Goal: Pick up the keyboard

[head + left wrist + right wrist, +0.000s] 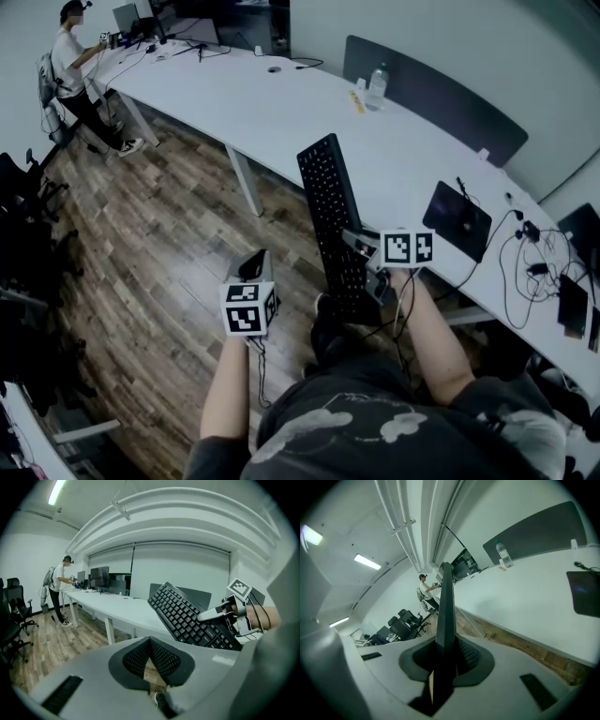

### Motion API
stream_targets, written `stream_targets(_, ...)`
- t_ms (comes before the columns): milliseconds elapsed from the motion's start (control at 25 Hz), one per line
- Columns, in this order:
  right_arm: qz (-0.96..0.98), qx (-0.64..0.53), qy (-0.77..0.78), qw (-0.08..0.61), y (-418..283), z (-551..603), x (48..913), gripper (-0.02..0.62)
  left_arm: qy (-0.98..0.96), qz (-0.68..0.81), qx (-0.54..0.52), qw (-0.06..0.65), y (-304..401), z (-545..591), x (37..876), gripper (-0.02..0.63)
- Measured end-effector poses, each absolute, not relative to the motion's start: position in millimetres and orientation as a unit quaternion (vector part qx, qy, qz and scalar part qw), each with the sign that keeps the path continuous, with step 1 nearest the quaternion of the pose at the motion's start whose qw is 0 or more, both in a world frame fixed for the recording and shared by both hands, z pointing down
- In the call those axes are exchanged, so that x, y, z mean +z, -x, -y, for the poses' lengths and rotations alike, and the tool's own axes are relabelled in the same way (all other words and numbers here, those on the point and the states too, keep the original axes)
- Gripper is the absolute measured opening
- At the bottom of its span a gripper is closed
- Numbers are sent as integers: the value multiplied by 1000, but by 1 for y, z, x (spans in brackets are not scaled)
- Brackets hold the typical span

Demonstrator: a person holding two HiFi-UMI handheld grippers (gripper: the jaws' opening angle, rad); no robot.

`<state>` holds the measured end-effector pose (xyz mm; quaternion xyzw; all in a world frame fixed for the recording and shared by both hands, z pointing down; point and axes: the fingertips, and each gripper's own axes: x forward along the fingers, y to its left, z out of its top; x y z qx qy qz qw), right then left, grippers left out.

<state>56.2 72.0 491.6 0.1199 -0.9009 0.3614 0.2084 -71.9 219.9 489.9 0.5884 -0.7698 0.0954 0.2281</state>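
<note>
Your right gripper [361, 244] has its pads clamped across the thin thickness of the keyboard [333, 216], biting in at one long side. That is why its own view shows the board edge-on, a dark blade rising from between the jaws. The keyboard is off the desk [281, 112] and in the air. Its far end hangs over the desk's near edge and its near end is out over the wood floor [159, 244], close to your body.

In the left gripper view the board sits tilted with its keys turned toward that side. A one-sided pinch on something this long lets the weight hang off the jaws, so it is likely to sag or twist.

Your left gripper [255, 264] is over the floor, well apart from the board, with its jaws pressed together on nothing (only floor shows past the pads). I judge it is parked there to keep out of the way, since one grip is carrying the load.

The lift itself looks done. The risk now is the board pivoting in the pads, so keep the wrist steady.
</note>
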Motion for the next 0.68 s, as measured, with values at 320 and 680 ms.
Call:
stream_targets(320,901,361,-109,213,-81,-119,499,72,-580,779,87,223,49,-266,491,2)
stream_targets(680,898,365,-106,222,-106,-146,501,72,-583,778,87,215,21,-289,484,2)
